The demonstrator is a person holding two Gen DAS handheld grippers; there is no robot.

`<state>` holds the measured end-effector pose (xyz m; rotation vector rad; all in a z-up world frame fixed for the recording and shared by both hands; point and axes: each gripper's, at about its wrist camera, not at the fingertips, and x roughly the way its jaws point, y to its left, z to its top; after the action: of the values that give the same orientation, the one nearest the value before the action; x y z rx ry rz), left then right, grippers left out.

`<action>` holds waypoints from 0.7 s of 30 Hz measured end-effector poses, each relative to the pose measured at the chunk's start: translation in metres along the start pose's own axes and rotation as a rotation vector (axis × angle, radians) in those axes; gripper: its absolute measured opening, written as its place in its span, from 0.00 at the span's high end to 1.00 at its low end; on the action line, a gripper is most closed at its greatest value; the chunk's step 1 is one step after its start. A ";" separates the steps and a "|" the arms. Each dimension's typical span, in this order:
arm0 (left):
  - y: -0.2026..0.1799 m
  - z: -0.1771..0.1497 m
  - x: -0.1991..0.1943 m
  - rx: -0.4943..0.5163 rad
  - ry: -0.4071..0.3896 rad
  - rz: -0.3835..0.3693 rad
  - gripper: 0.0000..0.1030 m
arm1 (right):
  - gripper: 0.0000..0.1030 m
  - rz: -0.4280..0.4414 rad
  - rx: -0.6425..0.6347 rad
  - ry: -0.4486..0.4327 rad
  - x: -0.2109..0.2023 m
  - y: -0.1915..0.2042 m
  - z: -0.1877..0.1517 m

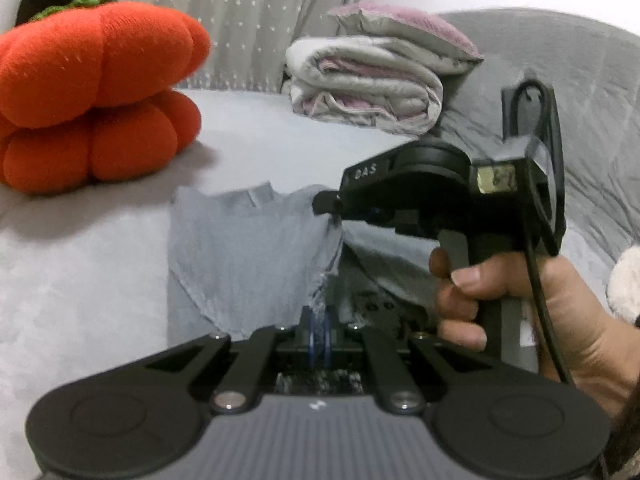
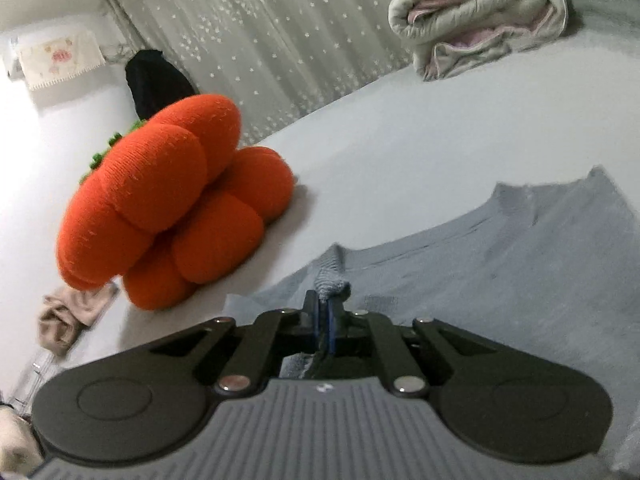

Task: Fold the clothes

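A grey knit sweater (image 1: 248, 252) lies on the pale bed, partly folded. My left gripper (image 1: 320, 320) is shut on the sweater's edge, with cloth pinched between its blue pads. My right gripper (image 1: 326, 204) shows in the left wrist view, held in a hand, and pinches the same raised edge a little farther up. In the right wrist view the right gripper (image 2: 326, 304) is shut on a bunched bit of the sweater (image 2: 500, 264), which spreads to the right.
A big orange pumpkin cushion (image 1: 92, 96) sits at the left of the bed (image 1: 80, 272). A folded white and pink quilt (image 1: 368, 80) lies at the back. A grey blanket (image 1: 592, 112) is at the right. A beige cloth (image 2: 68, 316) lies at the left edge.
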<state>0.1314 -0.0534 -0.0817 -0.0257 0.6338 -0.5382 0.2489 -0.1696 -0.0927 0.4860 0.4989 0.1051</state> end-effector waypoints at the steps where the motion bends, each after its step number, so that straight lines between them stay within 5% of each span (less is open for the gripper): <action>1: -0.001 -0.002 0.004 0.005 0.016 -0.005 0.95 | 0.94 -0.019 -0.011 0.003 0.002 -0.001 -0.002; 10: -0.010 0.002 -0.020 0.030 0.022 -0.083 0.75 | 0.85 -0.077 -0.045 0.064 0.009 -0.006 -0.002; 12: -0.014 0.003 -0.034 0.046 0.007 -0.054 0.64 | 0.79 -0.058 -0.023 0.073 0.000 -0.005 0.003; 14: -0.016 0.002 -0.049 0.061 -0.007 -0.021 0.59 | 0.55 -0.036 0.014 0.063 -0.014 -0.005 0.007; 21: -0.019 -0.013 -0.105 0.096 -0.012 0.065 0.59 | 0.54 0.013 0.110 0.045 -0.068 0.005 0.009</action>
<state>0.0443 -0.0173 -0.0308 0.0818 0.5945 -0.5049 0.1944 -0.1836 -0.0540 0.5957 0.5475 0.1021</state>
